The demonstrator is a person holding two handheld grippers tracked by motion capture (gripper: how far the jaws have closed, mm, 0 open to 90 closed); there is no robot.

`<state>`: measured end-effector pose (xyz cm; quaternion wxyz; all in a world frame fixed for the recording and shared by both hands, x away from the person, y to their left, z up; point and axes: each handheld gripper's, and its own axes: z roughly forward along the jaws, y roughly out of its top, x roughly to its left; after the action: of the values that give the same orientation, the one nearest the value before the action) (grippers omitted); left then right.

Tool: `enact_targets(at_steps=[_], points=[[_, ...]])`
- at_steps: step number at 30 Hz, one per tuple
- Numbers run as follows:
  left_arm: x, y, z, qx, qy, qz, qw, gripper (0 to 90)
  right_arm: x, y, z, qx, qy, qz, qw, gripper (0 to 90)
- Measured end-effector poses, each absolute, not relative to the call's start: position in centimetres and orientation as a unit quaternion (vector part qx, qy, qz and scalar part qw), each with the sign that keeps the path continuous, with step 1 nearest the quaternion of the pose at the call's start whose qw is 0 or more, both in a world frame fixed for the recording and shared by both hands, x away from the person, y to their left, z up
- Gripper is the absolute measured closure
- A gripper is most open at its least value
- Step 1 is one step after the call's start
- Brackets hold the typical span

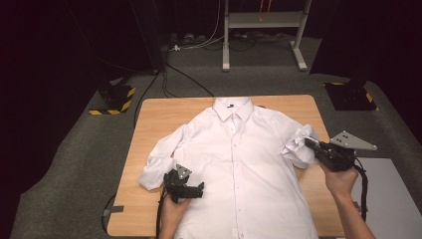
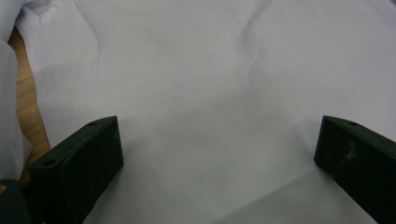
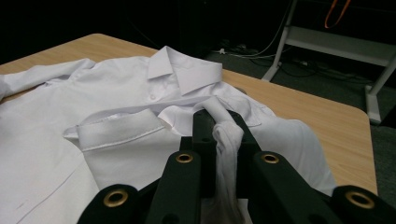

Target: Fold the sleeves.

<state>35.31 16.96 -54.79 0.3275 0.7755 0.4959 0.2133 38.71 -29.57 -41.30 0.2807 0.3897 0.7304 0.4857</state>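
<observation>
High view first: we see a white shirt (image 1: 239,159) lying buttoned and face up on the wooden worktop (image 1: 164,112), collar toward the far edge. The sleeve on the left side of the picture lies folded beside the body of the shirt. We hold the left hand-held gripper (image 1: 199,190) over the lower left part of the shirt front, near the hem. Our right hand-held gripper (image 1: 309,143) is at the right edge of the worktop, its jaws clamped on the bunched sleeve (image 1: 297,148), which is lifted off the surface. A metal stand (image 1: 263,22) is on the floor beyond the worktop.

Left gripper view: we look straight down on smooth white cloth (image 2: 210,93), with the two black jaws standing wide apart and nothing gripped between them. A strip of worktop (image 2: 25,107) shows at the left edge.

Right gripper view: the jaws are nearly closed, pinching a twisted fold of sleeve (image 3: 227,140) between them. Beyond it lie the cuff (image 3: 116,133) and the collar (image 3: 187,70), with worktop (image 3: 327,116) behind.
</observation>
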Motion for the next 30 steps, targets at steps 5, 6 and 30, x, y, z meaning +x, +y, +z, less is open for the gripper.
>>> enact_targets(at_steps=[5,6,30], points=[[35.3,17.0,-54.8,0.776,0.496,0.213,0.327,1.0,39.1,-29.0,-41.0,0.384,0.734,0.486,0.278,85.4],[35.3,17.0,-54.8,0.776,0.496,0.213,0.327,1.0,39.3,-28.7,-40.9,0.382,0.735,0.488,0.276,85.4],[35.3,17.0,-54.8,0.775,0.496,0.213,0.328,1.0,41.2,-25.9,-38.7,0.349,0.75,0.496,0.264,85.4]])
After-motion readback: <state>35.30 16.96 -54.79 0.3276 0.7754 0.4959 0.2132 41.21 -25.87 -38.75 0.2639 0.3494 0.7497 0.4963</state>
